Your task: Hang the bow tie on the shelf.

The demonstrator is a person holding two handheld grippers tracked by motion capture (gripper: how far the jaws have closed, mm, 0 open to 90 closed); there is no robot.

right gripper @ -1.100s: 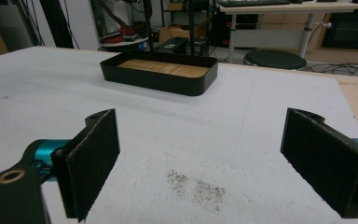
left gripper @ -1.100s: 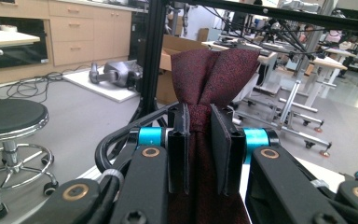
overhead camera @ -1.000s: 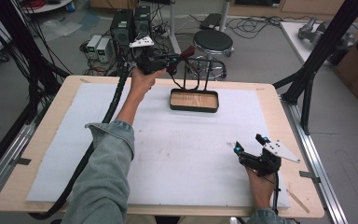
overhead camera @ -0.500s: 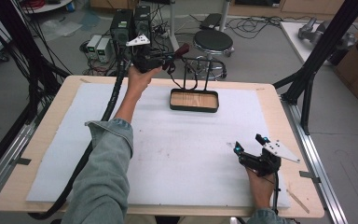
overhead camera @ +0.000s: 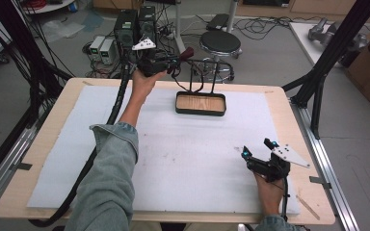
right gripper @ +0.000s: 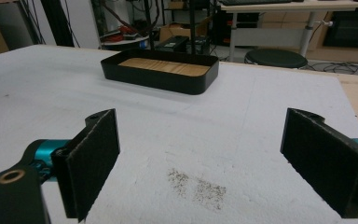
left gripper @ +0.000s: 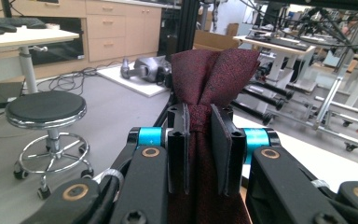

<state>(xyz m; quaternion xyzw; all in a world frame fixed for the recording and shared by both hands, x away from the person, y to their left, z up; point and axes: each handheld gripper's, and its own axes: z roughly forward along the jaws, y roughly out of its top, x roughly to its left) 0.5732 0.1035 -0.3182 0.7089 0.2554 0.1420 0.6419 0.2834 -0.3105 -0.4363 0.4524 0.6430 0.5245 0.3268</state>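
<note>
High view shows, at the upper left of centre, the left gripper (overhead camera: pixel 176 60) held up beyond the far edge of the tabletop (overhead camera: pixel 43 187), its jaws clenched on a dark red necktie (overhead camera: pixel 189 51); the cloth's end pokes out just past the jaws as a small maroon tab, and the rest of it cannot be made out against the cables behind. Left gripper view puts the necktie (left gripper: pixel 213 70) squarely between the two black jaws, pinched flat and narrow where they press it and flaring into two soft folds right above them, so the grip sits close to the cloth's end. Slipping looks the main risk: the fabric looks smooth and only a short length stands clear, so a quick swing toward the tray (overhead camera: pixel 200 111) could pull it free or let the hanging part snag on the wire stand just behind that tray. Centre of the frame holds the black, wood-bottomed tray, empty, well below and to the right of the necktie. At the lower right, the right gripper (overhead camera: pixel 257 148) rests low over the white mat (overhead camera: pixel 173 159), jaws spread wide with nothing between them.
</note>
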